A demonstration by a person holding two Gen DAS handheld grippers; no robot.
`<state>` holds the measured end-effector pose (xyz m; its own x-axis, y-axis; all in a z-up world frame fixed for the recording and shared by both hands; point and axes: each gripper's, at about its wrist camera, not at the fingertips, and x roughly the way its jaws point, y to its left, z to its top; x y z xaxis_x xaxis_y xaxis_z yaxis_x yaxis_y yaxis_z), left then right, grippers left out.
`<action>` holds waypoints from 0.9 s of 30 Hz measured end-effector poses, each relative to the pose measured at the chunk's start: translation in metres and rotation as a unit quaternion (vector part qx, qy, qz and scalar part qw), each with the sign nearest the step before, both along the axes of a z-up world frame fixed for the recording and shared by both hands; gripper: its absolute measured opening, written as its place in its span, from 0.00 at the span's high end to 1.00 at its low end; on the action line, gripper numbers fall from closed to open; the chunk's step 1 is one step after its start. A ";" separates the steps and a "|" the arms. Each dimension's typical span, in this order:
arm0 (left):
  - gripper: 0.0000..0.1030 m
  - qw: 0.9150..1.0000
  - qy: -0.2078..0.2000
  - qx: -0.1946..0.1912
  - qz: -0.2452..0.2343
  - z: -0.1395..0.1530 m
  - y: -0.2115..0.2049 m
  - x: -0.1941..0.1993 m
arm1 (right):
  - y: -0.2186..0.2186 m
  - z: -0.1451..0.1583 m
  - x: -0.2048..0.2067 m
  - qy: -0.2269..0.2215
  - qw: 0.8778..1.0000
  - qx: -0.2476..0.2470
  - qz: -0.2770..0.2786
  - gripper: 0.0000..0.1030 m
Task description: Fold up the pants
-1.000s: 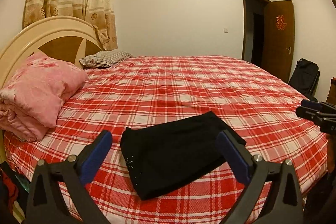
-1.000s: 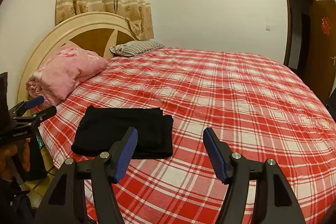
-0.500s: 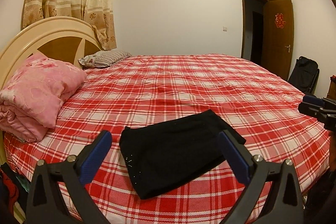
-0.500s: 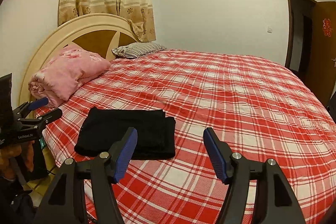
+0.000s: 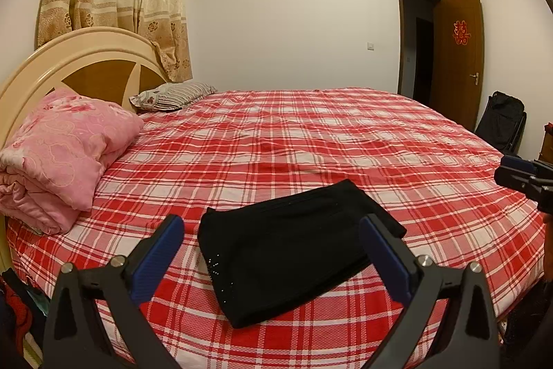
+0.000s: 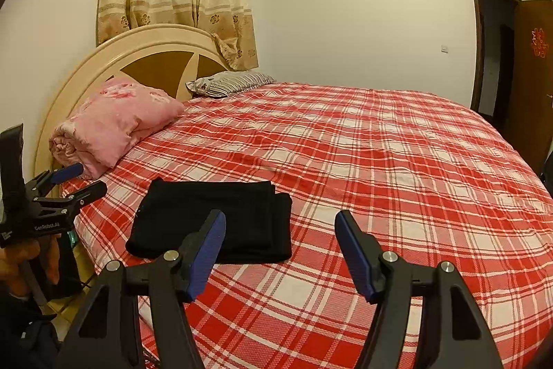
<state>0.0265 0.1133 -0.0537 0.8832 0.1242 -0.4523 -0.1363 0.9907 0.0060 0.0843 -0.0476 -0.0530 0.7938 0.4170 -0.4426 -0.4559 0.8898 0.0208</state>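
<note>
We note the black pants lying folded into a compact rectangle on the red plaid bed, near its front edge, touched by neither tool. Our left hand-held gripper hangs above the bed edge with jaws spread wide, nothing between the blue pads; the pants lie beyond them. Our right hand-held gripper is likewise open and empty, the pants just left of its line. A pink quilt and striped pillow sit by the headboard.
</note>
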 end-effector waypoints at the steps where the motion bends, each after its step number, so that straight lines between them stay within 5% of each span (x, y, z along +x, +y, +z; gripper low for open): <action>1: 0.00 1.000 0.001 0.000 0.000 0.000 0.001 0.000 | 0.000 0.000 0.000 0.000 1.000 0.001 0.000 0.34; 27: 0.00 1.000 -0.004 0.012 0.029 0.006 0.002 0.001 | 0.002 -0.003 -0.001 -0.006 1.000 -0.013 0.000 0.30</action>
